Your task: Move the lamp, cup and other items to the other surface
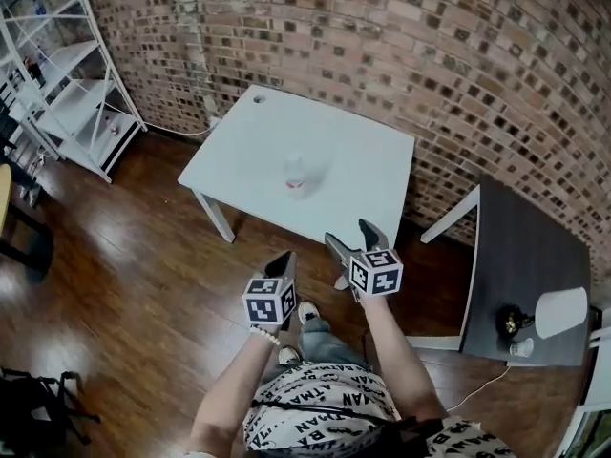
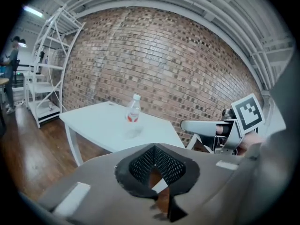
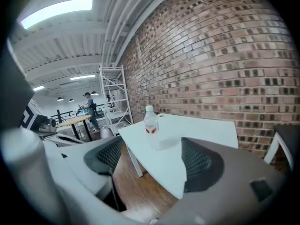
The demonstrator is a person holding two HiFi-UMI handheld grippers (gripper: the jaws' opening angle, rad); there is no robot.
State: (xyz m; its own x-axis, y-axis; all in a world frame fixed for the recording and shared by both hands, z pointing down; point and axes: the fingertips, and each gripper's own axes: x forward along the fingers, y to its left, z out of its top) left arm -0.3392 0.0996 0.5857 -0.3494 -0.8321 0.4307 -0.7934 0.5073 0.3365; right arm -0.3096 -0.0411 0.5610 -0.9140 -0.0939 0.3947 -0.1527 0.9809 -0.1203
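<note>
**Brick-walled room, two tables**

Brick wall spans 12 o'clock. Glossy wood-plank floor below it. White table at 12, near the wall. White open shelf rack at 10. Dark-topped table at 4. Right gripper view: strip light lit at 11.

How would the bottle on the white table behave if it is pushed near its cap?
Tall, narrow and upright on the white table, the bottle would probably tip. It looks like thin clear plastic, so likely light and squeezable. Once down, its round body might roll.
</note>
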